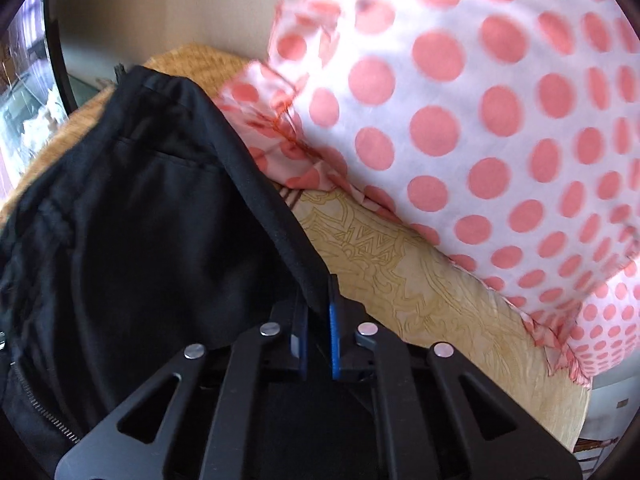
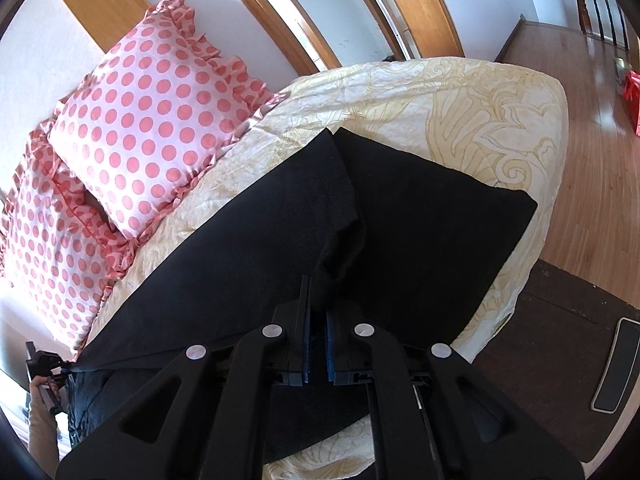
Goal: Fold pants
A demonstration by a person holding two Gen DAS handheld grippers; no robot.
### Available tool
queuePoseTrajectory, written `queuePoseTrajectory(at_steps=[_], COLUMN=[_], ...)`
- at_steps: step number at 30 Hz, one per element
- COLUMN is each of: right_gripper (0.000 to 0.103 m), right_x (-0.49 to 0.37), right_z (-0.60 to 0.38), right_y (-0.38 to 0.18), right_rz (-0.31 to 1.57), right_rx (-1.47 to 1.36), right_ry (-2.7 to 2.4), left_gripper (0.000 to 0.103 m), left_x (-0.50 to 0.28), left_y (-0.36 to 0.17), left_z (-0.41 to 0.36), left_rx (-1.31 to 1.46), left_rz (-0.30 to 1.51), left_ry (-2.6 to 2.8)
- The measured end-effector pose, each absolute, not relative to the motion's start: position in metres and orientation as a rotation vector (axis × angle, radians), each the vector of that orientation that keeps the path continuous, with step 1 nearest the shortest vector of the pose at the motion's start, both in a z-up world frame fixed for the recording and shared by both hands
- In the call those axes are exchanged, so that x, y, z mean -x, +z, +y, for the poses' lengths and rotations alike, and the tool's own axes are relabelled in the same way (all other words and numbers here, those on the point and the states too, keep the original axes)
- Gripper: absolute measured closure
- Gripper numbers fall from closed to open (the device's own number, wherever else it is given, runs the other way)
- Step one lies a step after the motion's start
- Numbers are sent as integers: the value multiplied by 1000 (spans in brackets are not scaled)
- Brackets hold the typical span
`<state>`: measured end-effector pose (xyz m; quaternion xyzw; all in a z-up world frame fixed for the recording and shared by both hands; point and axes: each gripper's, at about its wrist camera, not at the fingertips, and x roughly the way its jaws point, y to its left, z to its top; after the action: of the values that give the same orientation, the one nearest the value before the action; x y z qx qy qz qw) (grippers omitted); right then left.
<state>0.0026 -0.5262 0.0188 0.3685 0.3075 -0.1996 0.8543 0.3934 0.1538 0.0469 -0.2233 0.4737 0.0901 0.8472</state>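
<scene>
Black pants [image 2: 420,220] lie spread on a cream patterned bedspread [image 2: 460,96], legs pointing away. My right gripper [image 2: 318,300] is shut on a fold of the pants near the crotch seam. My left gripper [image 1: 320,300] is shut on the waistband edge of the pants [image 1: 140,220], with a back pocket and a zipper showing at the left. The left gripper and the hand holding it also show at the far left of the right wrist view [image 2: 44,364], gripping the stretched waist corner.
Two white pillows with pink dots [image 2: 156,120] lie at the head of the bed; one fills the left wrist view [image 1: 480,120]. The bedspread [image 1: 420,288] shows beneath it. Wooden floor [image 2: 592,160] and a dark rug [image 2: 540,360] lie to the right of the bed.
</scene>
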Motion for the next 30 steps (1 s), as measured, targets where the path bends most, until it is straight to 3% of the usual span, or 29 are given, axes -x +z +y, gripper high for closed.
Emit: queuePoseTrajectory(at_steps=[10,13,18,22,30], right_gripper=[98,98,98,98,98], right_x=[2,7,16,15,16], right_z=[-542,-548,-558,-561,-569], right_y=[31,36,39,37,38], right_rz=[581,550,530,540,516], right_rx=[-772,-773,-779,-779,-848], right_ry=[-437,-458,-494,-495,-461], left_gripper=[97,96,96,97,93], left_x=[-188,-122,-34,-12,-21], left_y=[128,121,67,41,42], left_z=[171,171,169,175,169], left_rx=[443,440,507,548,503], left_rz=[690,641,648,653,644], left_ry=[87,113,227,262,258])
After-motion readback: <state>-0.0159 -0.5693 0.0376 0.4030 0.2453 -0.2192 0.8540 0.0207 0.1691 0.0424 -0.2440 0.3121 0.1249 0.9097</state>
